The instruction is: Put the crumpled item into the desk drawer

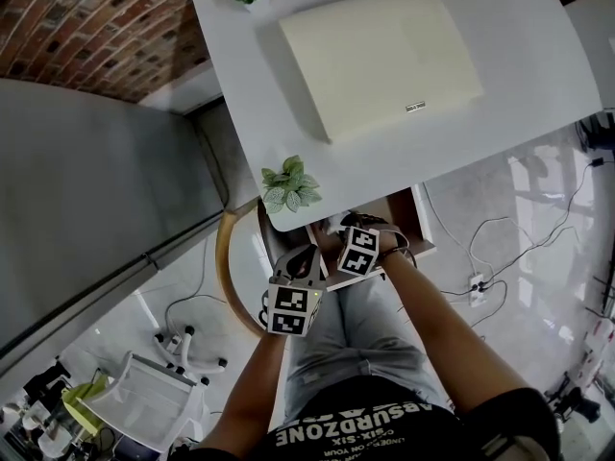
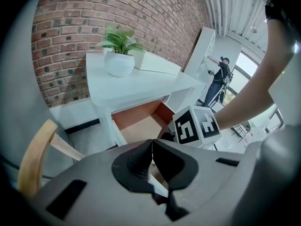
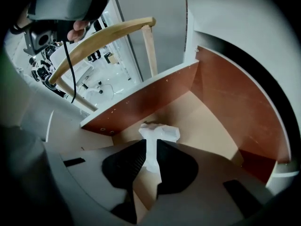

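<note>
Your right gripper (image 3: 150, 149) is clamped on the crumpled white paper (image 3: 160, 133). A thin neck of the paper is pinched between the two jaws, and the bunched end pokes out past their tips at the centre of the right gripper view. The paper is inside the open desk drawer (image 3: 141, 102), above its pale floor, with reddish-brown walls rising at the left and sweeping round the right of the frame. Whether the paper touches the floor cannot be told. In the head view the drawer shows pulled out from under the near edge of the white desk (image 1: 538, 84), just below the middle of the frame, and your right gripper reaches down into it. Your left gripper (image 2: 152, 145) has its jaws pressed together with nothing between them. In the head view it sits just down and left of the right one, outside the drawer. In its own view the drawer's brown interior lies just beyond the jaw tips, with the right gripper's marker cube (image 2: 196, 126) at centre right. On the desk a leafy plant in a white pot (image 2: 117, 62) stands near the corner above the drawer. A cream pad (image 1: 380, 56) lies across the desk at the top of the head view. A curved wooden chair back (image 1: 226, 267) stands just left of the drawer.
</note>
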`<state>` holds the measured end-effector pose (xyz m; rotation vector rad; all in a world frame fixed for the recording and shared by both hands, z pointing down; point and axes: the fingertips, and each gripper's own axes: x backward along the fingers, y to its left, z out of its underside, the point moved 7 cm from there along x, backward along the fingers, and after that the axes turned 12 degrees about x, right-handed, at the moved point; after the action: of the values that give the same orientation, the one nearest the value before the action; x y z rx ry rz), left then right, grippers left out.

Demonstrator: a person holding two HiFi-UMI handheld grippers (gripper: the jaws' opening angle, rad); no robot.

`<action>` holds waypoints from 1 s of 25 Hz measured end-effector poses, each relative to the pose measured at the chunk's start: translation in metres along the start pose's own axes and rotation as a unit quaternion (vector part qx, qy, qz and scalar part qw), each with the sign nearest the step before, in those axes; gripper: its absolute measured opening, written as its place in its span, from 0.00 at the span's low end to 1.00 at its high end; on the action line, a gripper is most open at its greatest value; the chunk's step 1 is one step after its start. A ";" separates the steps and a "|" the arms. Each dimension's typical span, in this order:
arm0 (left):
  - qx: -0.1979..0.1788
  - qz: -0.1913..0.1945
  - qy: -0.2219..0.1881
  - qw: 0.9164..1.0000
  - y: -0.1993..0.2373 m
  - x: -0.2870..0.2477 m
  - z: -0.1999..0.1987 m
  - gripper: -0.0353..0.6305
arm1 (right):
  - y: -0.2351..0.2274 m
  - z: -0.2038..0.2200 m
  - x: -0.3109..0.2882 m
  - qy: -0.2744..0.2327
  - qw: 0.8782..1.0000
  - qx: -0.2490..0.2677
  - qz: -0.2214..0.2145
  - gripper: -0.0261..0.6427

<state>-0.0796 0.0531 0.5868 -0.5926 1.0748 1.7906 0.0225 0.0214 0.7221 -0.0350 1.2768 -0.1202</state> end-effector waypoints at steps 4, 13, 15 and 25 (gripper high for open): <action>-0.008 -0.001 -0.006 1.000 -0.003 0.005 -0.007 0.06 | 0.002 -0.003 0.019 -0.013 1.000 -0.013 0.010 0.13; -0.019 -0.002 -0.020 1.000 -0.011 0.019 -0.021 0.06 | 0.005 -0.007 0.062 -0.039 0.998 -0.045 0.037 0.13; -0.020 -0.002 -0.024 1.000 -0.011 0.021 -0.019 0.06 | 0.006 -0.005 0.072 -0.050 0.996 -0.060 0.044 0.13; -0.012 -0.005 -0.032 0.999 -0.020 0.040 -0.022 0.06 | 0.013 -0.011 0.131 -0.139 0.969 -0.183 0.089 0.05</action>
<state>-0.0810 0.0567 0.5367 -0.5508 1.0072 1.8045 0.0499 0.0200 0.5924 -0.2470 1.0015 0.2692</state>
